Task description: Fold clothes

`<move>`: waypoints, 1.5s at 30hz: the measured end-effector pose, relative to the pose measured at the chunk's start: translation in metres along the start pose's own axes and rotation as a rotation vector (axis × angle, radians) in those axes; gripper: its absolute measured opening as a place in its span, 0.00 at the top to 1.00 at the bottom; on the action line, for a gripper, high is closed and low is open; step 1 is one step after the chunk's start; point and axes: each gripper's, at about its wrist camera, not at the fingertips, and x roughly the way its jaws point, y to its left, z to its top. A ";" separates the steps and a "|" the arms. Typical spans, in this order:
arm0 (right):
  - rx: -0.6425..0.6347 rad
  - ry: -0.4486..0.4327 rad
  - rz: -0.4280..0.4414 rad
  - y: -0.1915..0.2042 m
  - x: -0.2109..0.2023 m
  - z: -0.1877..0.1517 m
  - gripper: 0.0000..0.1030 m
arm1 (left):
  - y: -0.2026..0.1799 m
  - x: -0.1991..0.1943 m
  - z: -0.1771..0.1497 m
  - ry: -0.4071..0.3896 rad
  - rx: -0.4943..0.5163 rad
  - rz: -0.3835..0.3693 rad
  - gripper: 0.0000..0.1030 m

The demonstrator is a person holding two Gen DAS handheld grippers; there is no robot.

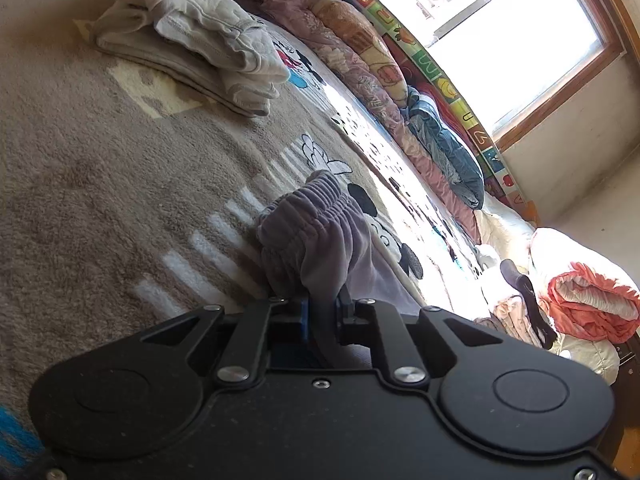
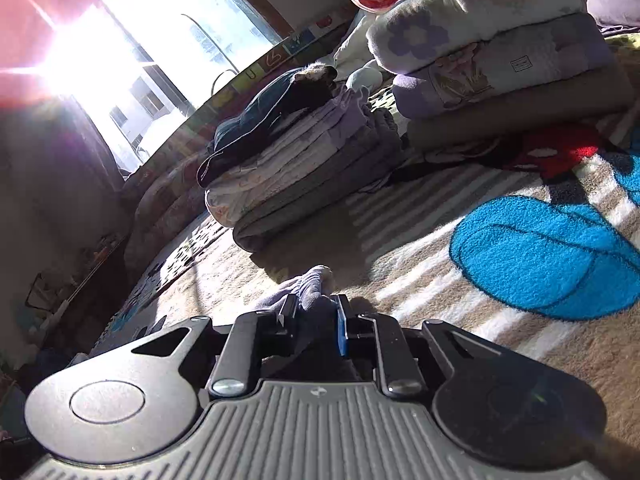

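Left gripper (image 1: 323, 305) pinching elastic waistband of lavender-grey trousers (image 1: 316, 236), bunched at 12 o'clock of jaws, low over patterned blanket (image 1: 100, 208). Right gripper (image 2: 314, 309) clamped on small fold of same-coloured cloth (image 2: 308, 284).

Risks, as judged:
- Thin bite on right; cloth could slip under tension.
- Uneven pull would skew fold.
- Folded stack (image 2: 304, 160) at 12 o'clock of right gripper; forward sweep might topple it.
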 end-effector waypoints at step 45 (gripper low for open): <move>-0.482 0.148 0.016 0.068 0.054 0.027 0.73 | -0.096 0.072 -0.002 0.085 0.891 0.339 1.00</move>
